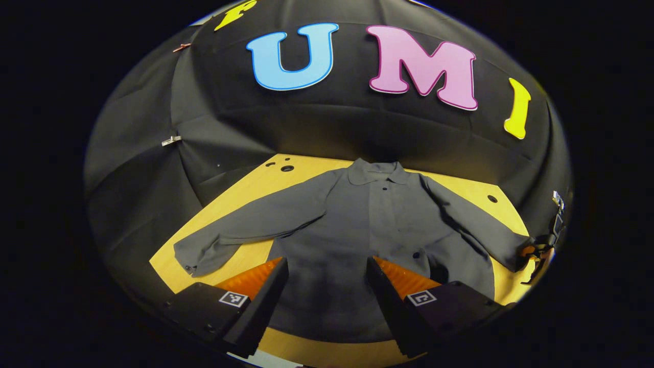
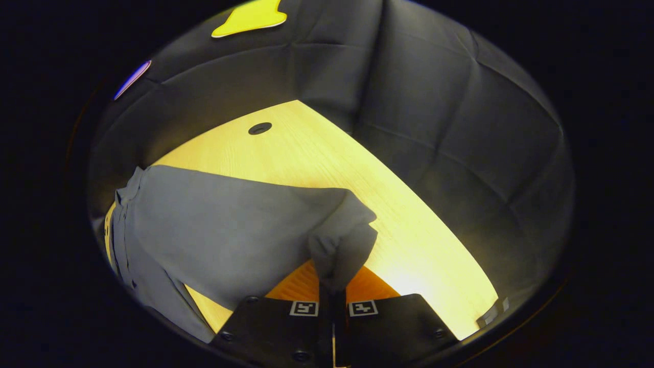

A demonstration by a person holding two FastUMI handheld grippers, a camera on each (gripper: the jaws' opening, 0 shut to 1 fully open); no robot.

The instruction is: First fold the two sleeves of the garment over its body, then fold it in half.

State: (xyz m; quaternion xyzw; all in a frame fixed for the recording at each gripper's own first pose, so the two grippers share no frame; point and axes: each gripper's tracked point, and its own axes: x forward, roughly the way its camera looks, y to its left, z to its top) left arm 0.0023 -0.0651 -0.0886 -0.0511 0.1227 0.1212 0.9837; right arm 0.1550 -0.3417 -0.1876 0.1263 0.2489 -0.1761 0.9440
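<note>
Lying face up on the wooden desk, the dark grey shirt has its collar toward the booth's back wall and both sleeves spread out to the sides. In the left gripper view, the left gripper hangs above the shirt's lower body with its two fingers wide apart and nothing between them. The left sleeve lies flat on the desk, its cuff near the desk's edge. At the far end of the right sleeve, the right gripper pinches the cuff. In the right gripper view, the right gripper has its fingers pressed together on the cuff, with the bunched fabric rising from between them and the sleeve running back to the shirt's body.
</note>
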